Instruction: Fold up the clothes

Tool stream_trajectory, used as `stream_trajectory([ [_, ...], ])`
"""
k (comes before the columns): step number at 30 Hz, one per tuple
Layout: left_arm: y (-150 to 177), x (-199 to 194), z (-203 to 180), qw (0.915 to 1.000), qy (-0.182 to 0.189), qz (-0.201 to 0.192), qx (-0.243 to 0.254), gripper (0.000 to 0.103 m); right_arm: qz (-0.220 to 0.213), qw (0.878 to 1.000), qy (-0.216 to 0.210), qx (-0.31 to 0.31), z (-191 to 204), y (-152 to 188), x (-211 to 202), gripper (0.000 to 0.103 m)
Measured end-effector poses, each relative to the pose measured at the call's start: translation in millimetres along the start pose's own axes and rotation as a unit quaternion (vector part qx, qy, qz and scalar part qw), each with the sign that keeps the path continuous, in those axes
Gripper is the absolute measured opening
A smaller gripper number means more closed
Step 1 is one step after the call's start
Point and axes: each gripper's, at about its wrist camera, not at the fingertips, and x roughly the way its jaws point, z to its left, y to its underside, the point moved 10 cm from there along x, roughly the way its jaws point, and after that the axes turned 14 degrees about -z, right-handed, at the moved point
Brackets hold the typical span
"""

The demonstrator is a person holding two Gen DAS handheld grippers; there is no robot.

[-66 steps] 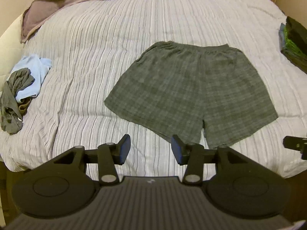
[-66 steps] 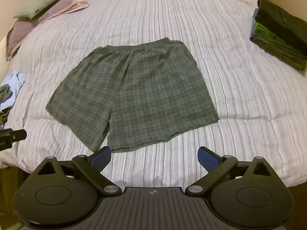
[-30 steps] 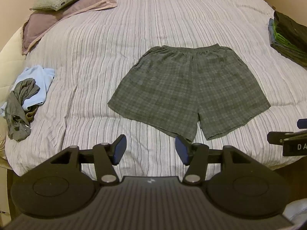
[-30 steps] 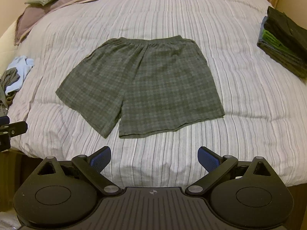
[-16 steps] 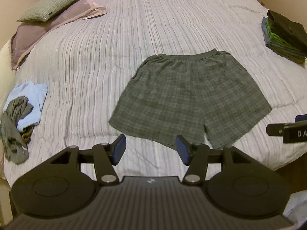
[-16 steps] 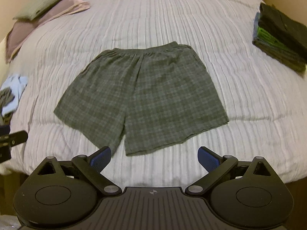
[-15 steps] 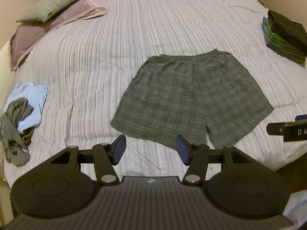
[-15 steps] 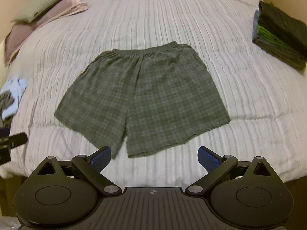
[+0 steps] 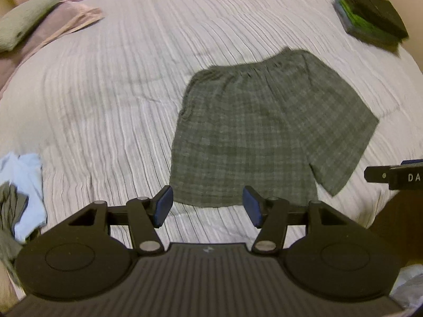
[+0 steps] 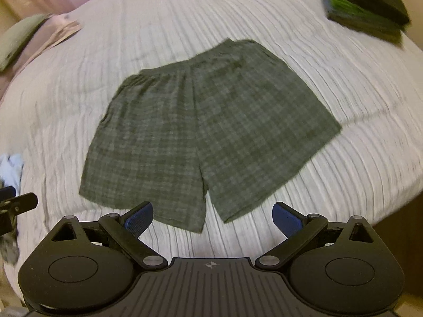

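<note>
Shorts (image 9: 267, 129) sitting lower and nearer in both views than before. Still lying flat, unfolded; folded stack (image 10: 367, 2) upper right. Both my claws, left gripper (image 9: 207, 206) and right gripper (image 10: 212, 218), gaping wide, holding nothing.

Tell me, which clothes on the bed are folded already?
The dark stack of clothes at the bed's far right corner is folded. The plaid shorts lie spread flat; the blue and grey clothes are crumpled.
</note>
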Motion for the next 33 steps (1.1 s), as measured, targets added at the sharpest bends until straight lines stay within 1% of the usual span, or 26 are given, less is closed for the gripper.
stream_trajectory([
  [3, 5, 16, -1, 0.9994, 0.019, 0.016, 0.025, 0.054, 0.003, 0.999, 0.022, 0.026, -5, 15, 3, 0.099],
  [6, 5, 29, -4, 0.9985, 0.031, 0.026, 0.037, 0.054, 0.014, 0.998, 0.040, 0.054, -20, 31, 8, 0.099],
  [8, 3, 36, -8, 0.9981, 0.039, 0.028, 0.038, 0.054, 0.015, 0.996, 0.044, 0.070, -31, 37, 9, 0.099],
  [10, -2, 43, -10, 0.9982, 0.041, 0.029, 0.032, 0.054, 0.011, 0.996, 0.052, 0.076, -45, 36, 13, 0.099],
  [13, -10, 54, -14, 0.9988, 0.034, 0.030, 0.020, 0.054, -0.005, 0.996, 0.043, 0.073, -63, 21, 22, 0.099],
  [19, -23, 75, -26, 0.9990, 0.014, 0.040, -0.017, 0.053, -0.052, 0.997, 0.001, 0.059, -97, -31, 47, 0.097],
  [20, -25, 80, -28, 0.9988, 0.013, 0.041, -0.023, 0.052, -0.062, 0.997, -0.007, 0.052, -103, -42, 53, 0.090],
  [22, -29, 90, -34, 0.9983, 0.007, 0.044, -0.037, 0.048, -0.075, 0.996, -0.025, 0.038, -115, -61, 66, 0.082],
  [24, -37, 100, -39, 0.9978, 0.001, 0.041, -0.053, 0.044, -0.087, 0.995, -0.043, 0.023, -127, -79, 80, 0.081],
  [25, -41, 103, -41, 0.9976, 0.000, 0.036, -0.060, 0.044, -0.095, 0.994, -0.053, 0.015, -133, -88, 87, 0.073],
  [26, -47, 107, -43, 0.9973, -0.001, 0.031, -0.066, 0.044, -0.103, 0.993, -0.062, 0.007, -139, -97, 95, 0.059],
  [27, -51, 110, -45, 0.9972, -0.003, 0.027, -0.070, 0.044, -0.105, 0.992, -0.069, 0.002, -145, -104, 103, 0.057],
  [31, -64, 121, -47, 0.9964, -0.015, 0.017, -0.081, 0.044, -0.109, 0.990, -0.087, -0.014, -168, -130, 140, 0.057],
  [33, -67, 127, -47, 0.9958, -0.021, 0.019, -0.087, 0.044, -0.103, 0.990, -0.094, -0.027, -177, -137, 158, 0.051],
])
